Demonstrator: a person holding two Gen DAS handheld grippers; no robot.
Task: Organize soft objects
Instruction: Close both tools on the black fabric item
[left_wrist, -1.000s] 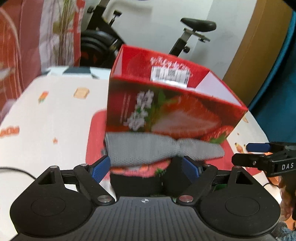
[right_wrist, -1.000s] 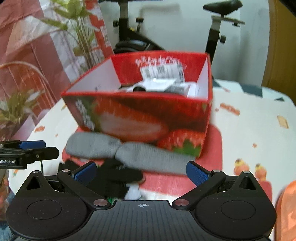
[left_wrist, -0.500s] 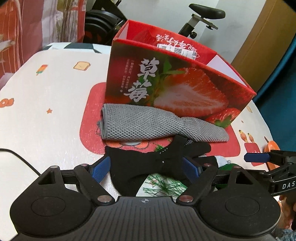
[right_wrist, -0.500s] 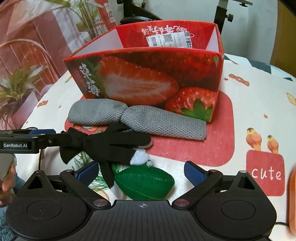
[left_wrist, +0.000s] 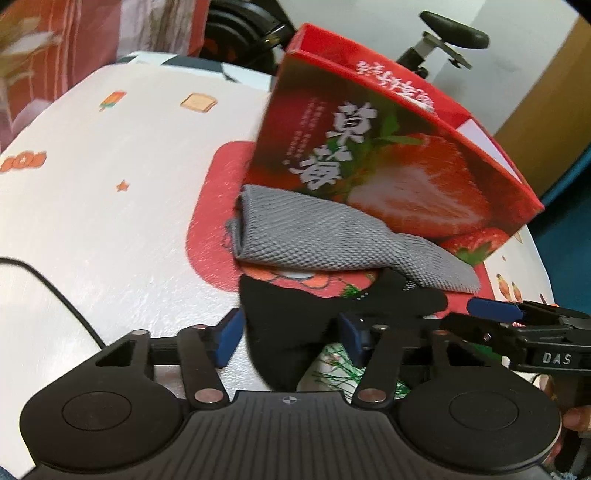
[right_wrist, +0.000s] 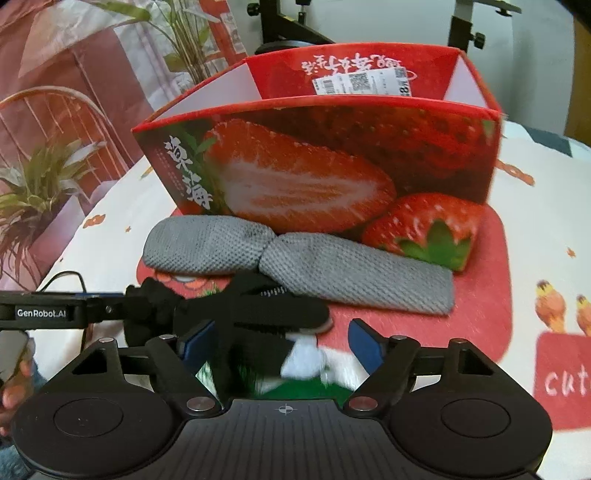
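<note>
Right wrist view: grey cloth (right_wrist: 299, 266) and black glove (right_wrist: 258, 314) lie on desk (right_wrist: 535, 229) beside box (right_wrist: 332, 155); neither boxed yet. Left gripper (left_wrist: 288, 334) and right gripper (right_wrist: 280, 345), jaws just closing, straddle glove w/o clamping it; est. early stage.

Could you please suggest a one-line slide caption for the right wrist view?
Right hand-held gripper closing around a black glove, gray cloth before strawberry box.
</note>
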